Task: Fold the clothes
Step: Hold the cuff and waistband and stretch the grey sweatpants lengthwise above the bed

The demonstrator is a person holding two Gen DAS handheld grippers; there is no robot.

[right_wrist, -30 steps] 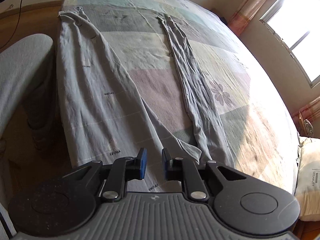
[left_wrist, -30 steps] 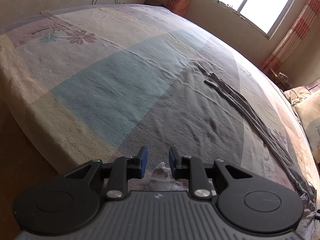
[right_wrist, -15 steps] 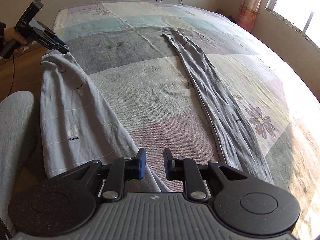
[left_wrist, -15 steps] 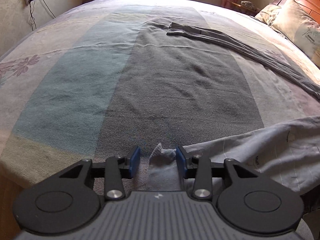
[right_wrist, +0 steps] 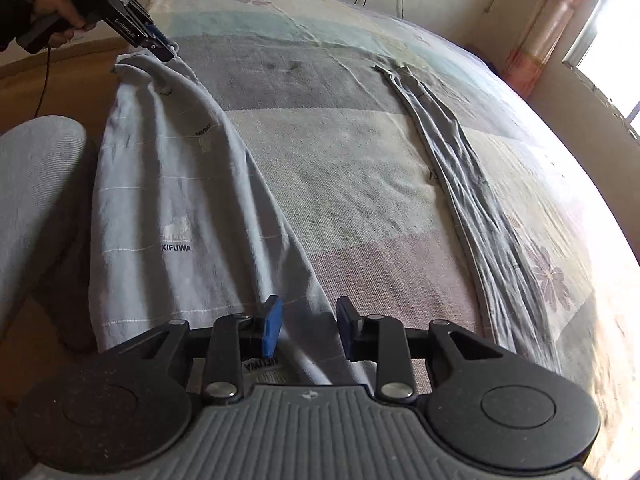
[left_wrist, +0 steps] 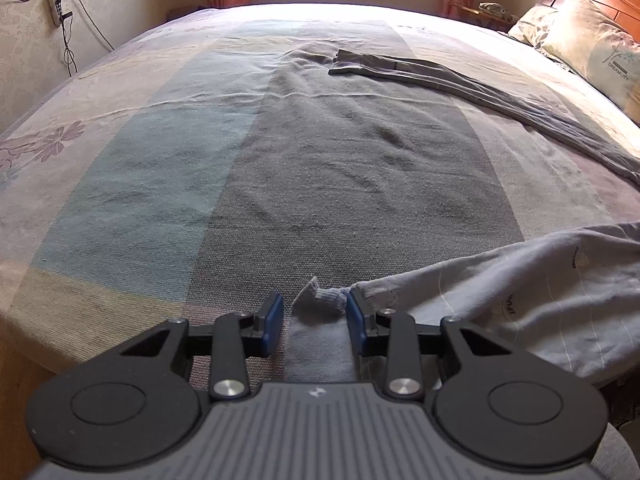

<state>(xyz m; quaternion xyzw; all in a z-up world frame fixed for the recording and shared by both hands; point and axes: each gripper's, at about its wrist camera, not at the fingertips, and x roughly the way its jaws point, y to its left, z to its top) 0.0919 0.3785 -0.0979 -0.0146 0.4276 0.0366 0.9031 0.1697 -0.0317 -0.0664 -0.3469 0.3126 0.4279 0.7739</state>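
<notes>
A patchwork bed (left_wrist: 200, 168) carries grey trousers (right_wrist: 172, 208): one leg lies flat at 2 o'clock, the other drapes over the near edge. No fold shows yet. Left tool (left_wrist: 315, 322) and right tool (right_wrist: 308, 326), opening, straddle cloth unclenched.

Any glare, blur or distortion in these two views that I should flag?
Left wrist view: the far edge of the bed is blown out by backlight and fisheye bends it; the garment is sharp. Right wrist view: the window glares, washing out the bed's right side, with smear low on the right; the other garment stays readable.
</notes>
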